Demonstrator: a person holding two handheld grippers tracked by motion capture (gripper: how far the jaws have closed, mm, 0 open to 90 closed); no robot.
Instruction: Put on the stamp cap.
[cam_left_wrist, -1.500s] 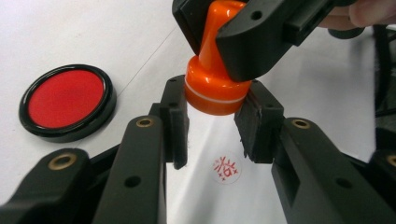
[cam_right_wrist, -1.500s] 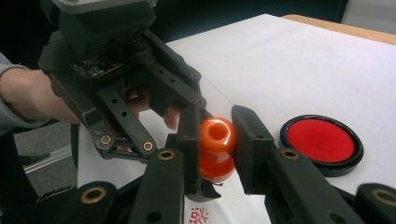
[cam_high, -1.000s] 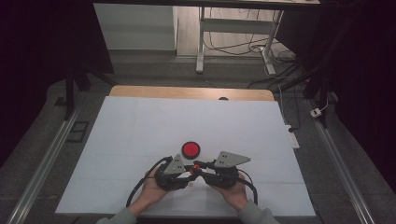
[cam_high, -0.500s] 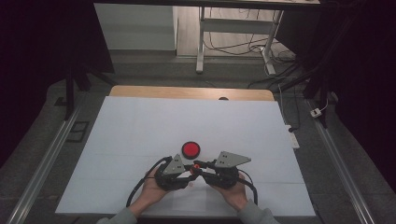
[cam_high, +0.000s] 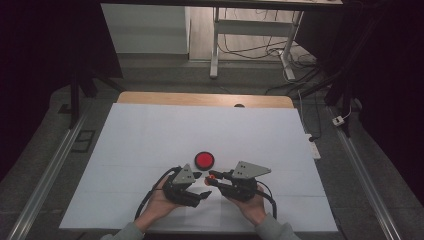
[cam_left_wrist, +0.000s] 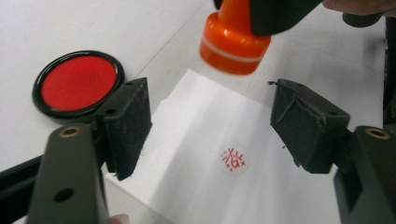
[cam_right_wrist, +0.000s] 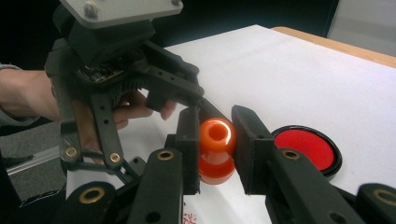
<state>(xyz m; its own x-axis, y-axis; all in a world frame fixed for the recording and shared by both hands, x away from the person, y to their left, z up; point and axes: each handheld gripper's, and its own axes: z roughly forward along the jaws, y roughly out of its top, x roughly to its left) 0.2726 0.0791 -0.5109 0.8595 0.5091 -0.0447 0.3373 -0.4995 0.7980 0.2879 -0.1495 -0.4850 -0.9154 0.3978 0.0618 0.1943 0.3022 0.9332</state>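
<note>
An orange stamp (cam_right_wrist: 217, 150) is clamped in the right gripper (cam_right_wrist: 215, 154), just above a fresh red imprint (cam_left_wrist: 233, 159) on white paper (cam_left_wrist: 196, 154). The left gripper (cam_left_wrist: 210, 126), jaws just opened wide, is spread astride that imprint; smudging is risked if wet ink is brushed.

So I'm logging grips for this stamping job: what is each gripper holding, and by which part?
The right gripper clamps the orange stamp by its upper handle. The left gripper holds nothing; its jaws have just been opening astride the stamped paper.
</note>
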